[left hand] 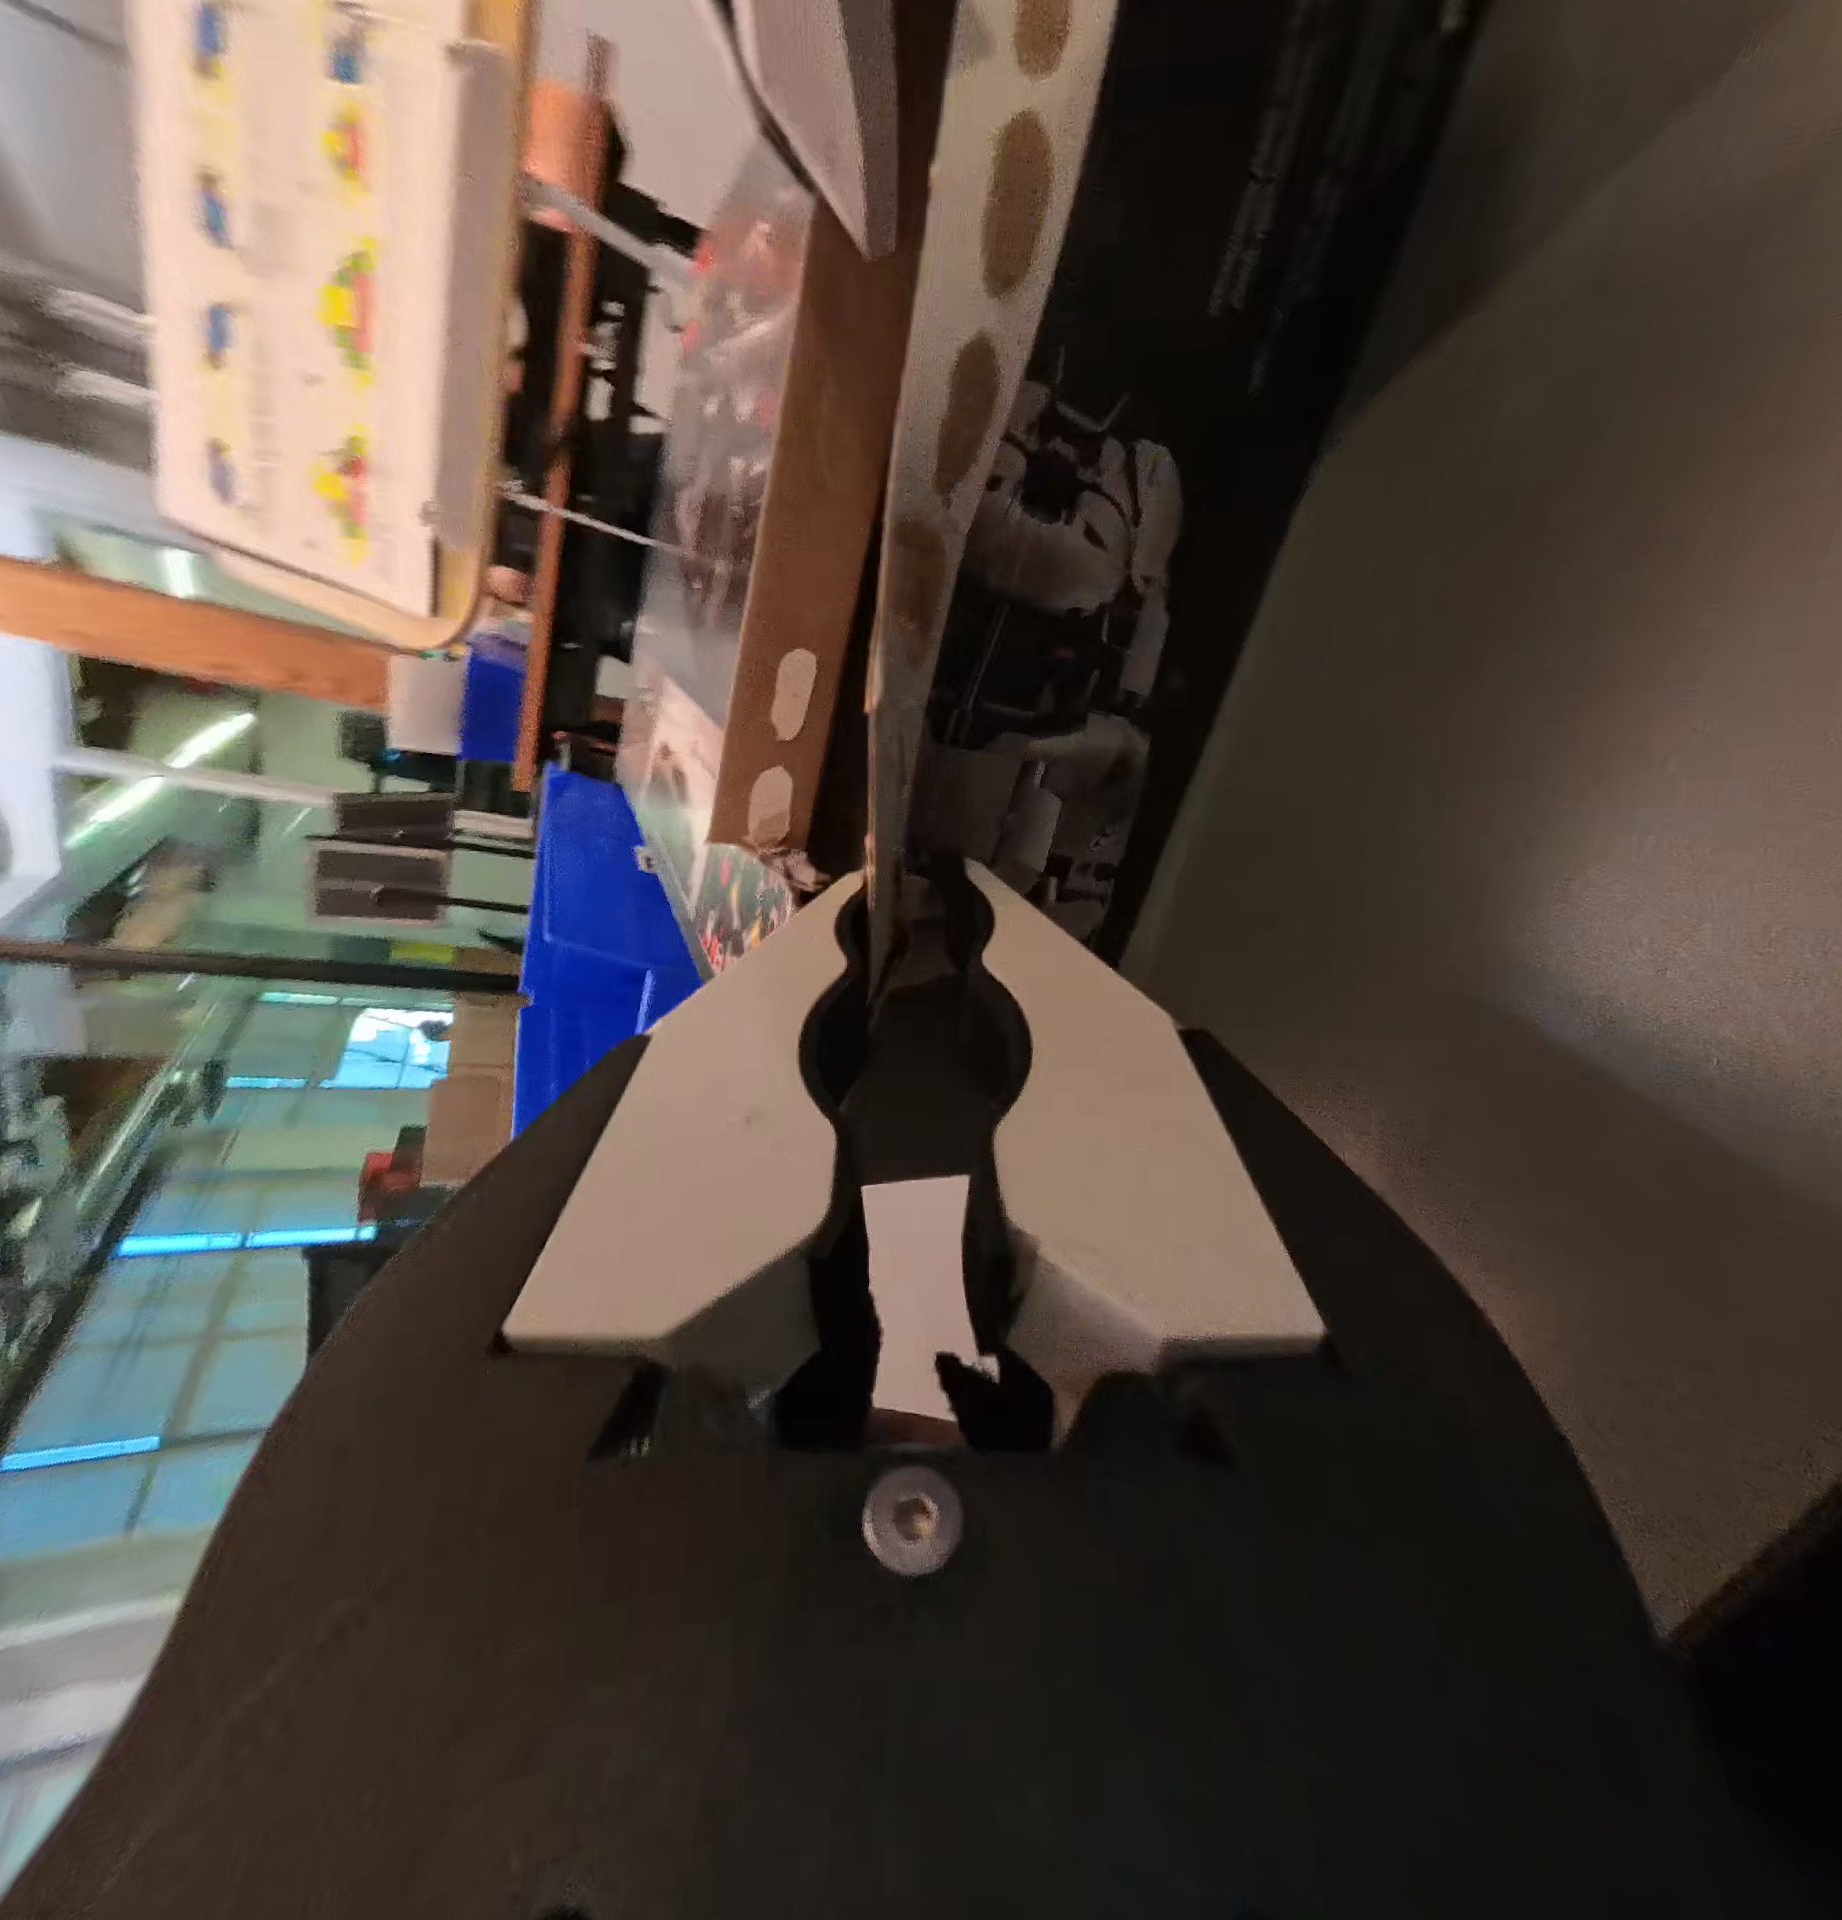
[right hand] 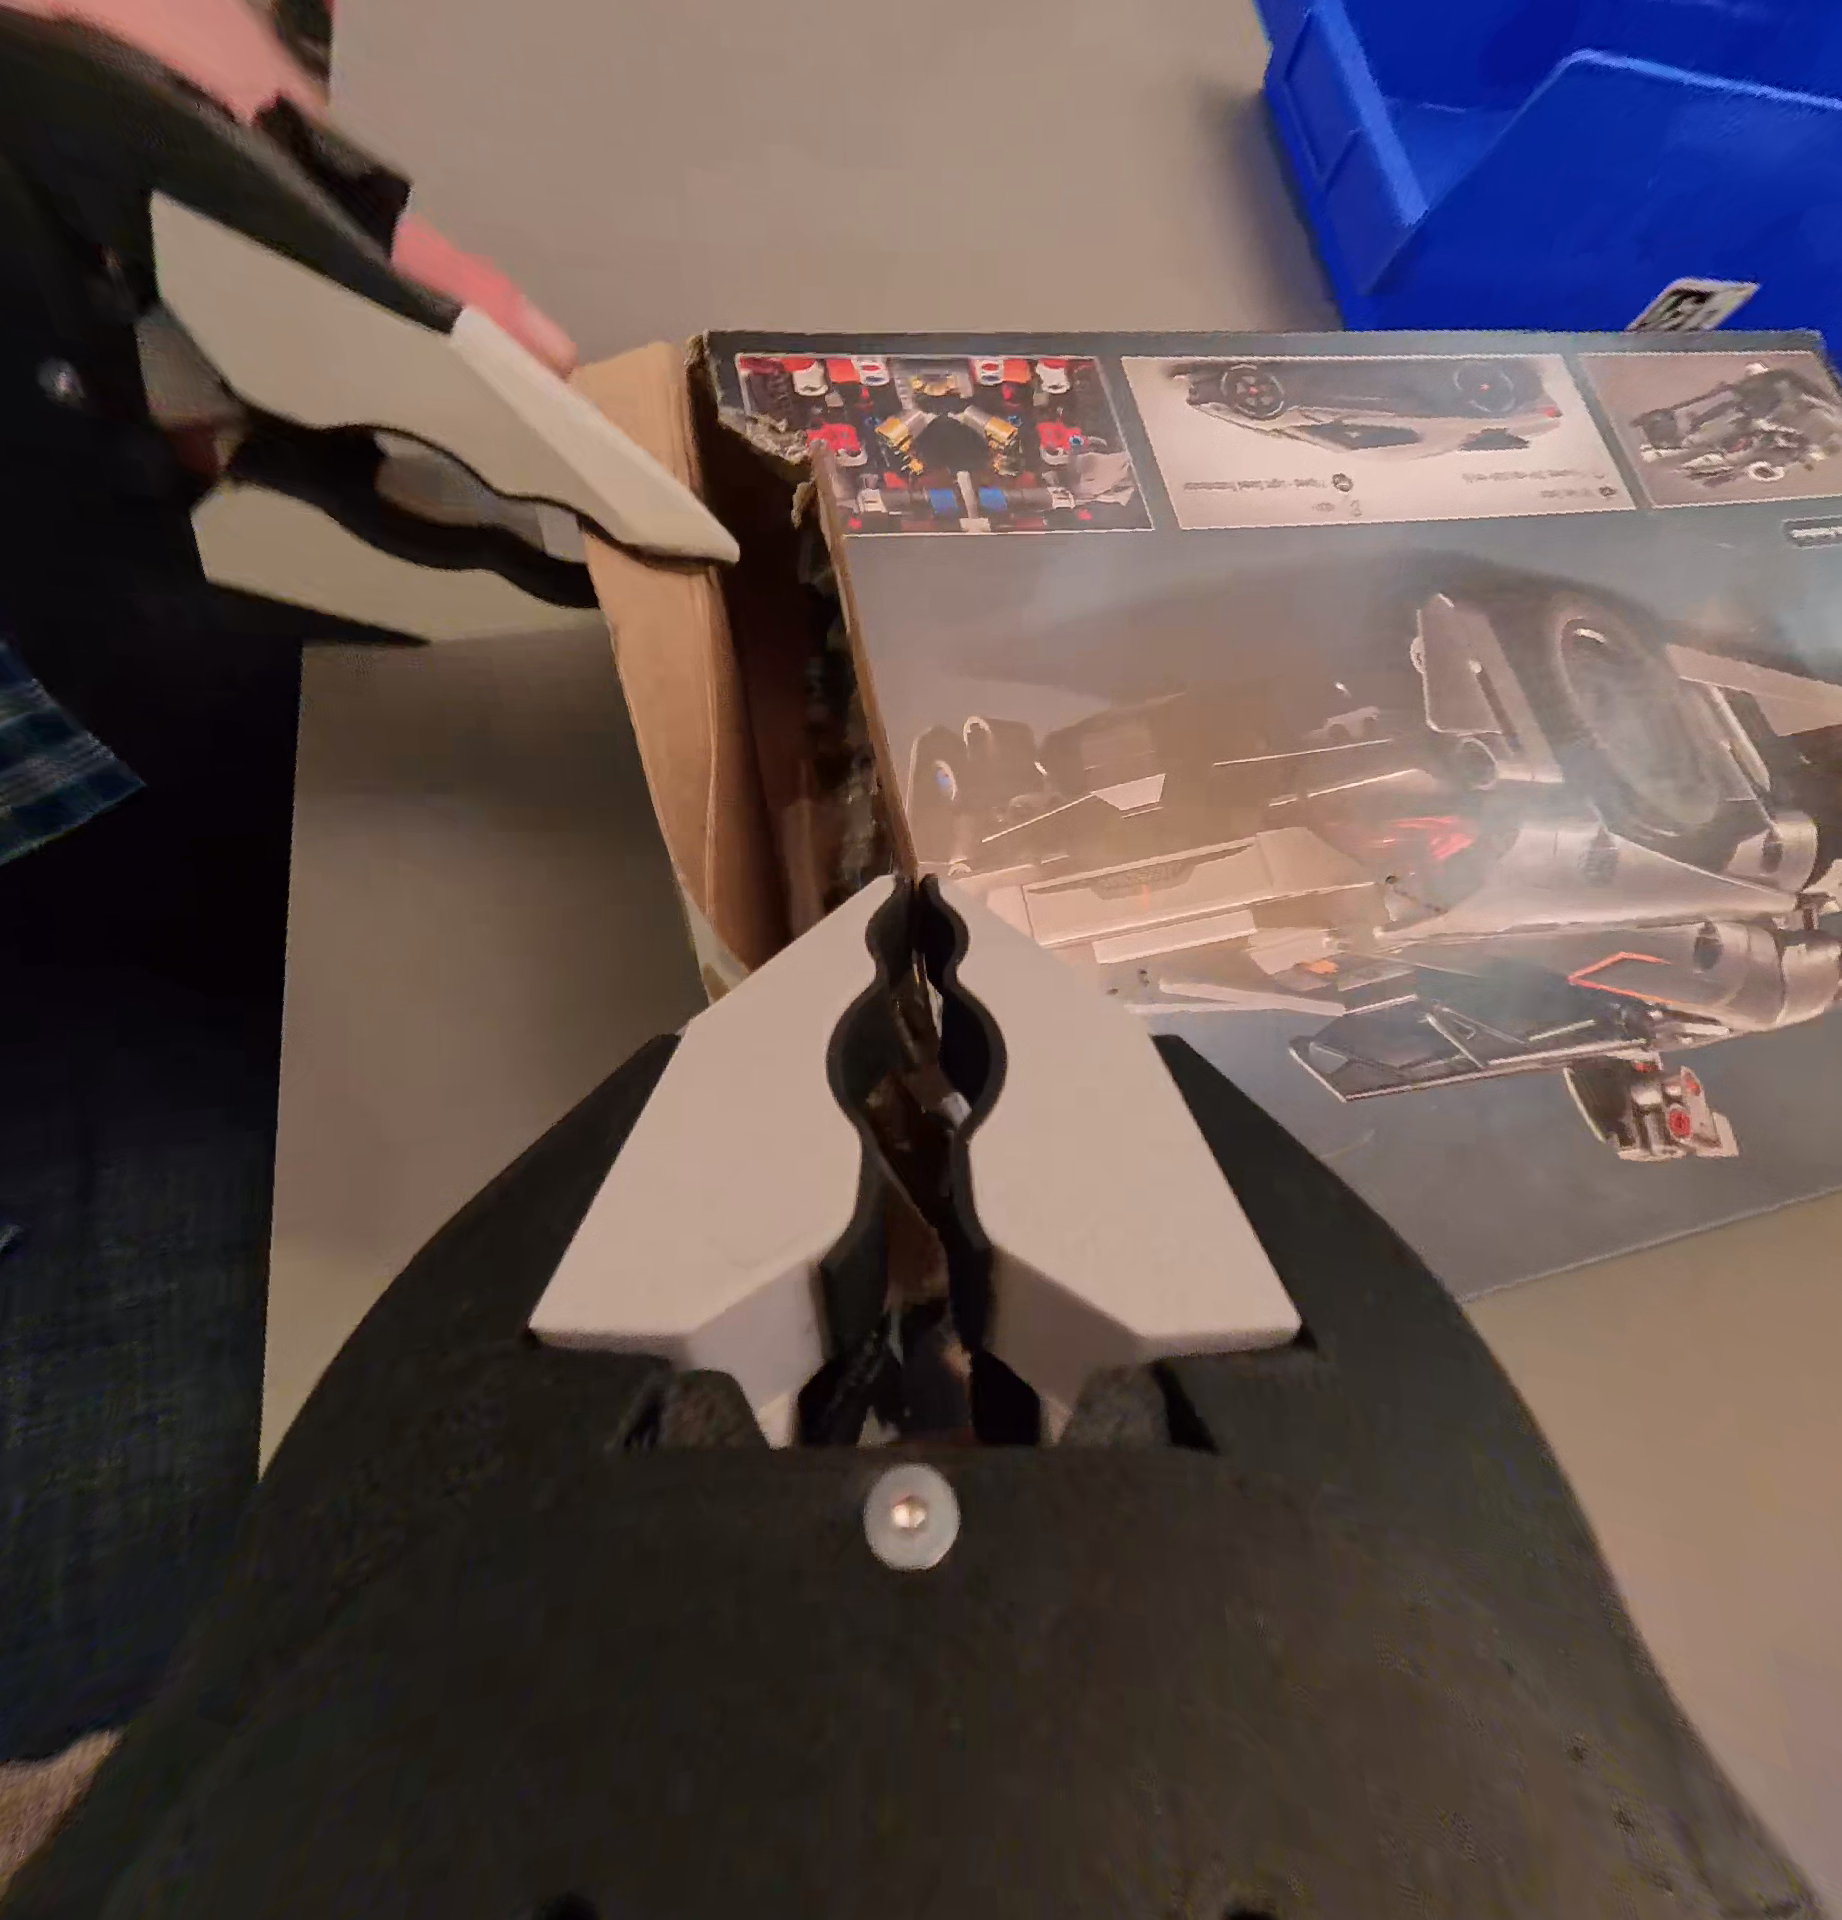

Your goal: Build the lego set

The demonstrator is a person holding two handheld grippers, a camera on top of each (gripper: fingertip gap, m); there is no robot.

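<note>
The Lego set box (right hand: 1364, 831) lies flat on the grey table (right hand: 896, 156), its printed car picture facing up and its left end torn open. My right gripper (right hand: 915, 888) is shut on the near edge of the box's top panel at that open end. My left gripper (right hand: 678, 545) is shut on the brown cardboard end flap (right hand: 668, 675) and holds it out from the opening. In the left wrist view my left gripper (left hand: 912, 883) pinches the flap (left hand: 1000, 208), which is seen edge-on and has brown glue spots. The box contents are hidden in the dark opening.
A blue bin (right hand: 1571, 156) stands behind the box on the right and also shows in the left wrist view (left hand: 595, 935). A pale sheet with coloured pictures (left hand: 304, 291) hangs in the background. A person's hand (right hand: 481, 281) holds the left gripper. Dark floor lies left of the table edge. The gap from one gripper's tips to the other's is roughly 10 centimeters.
</note>
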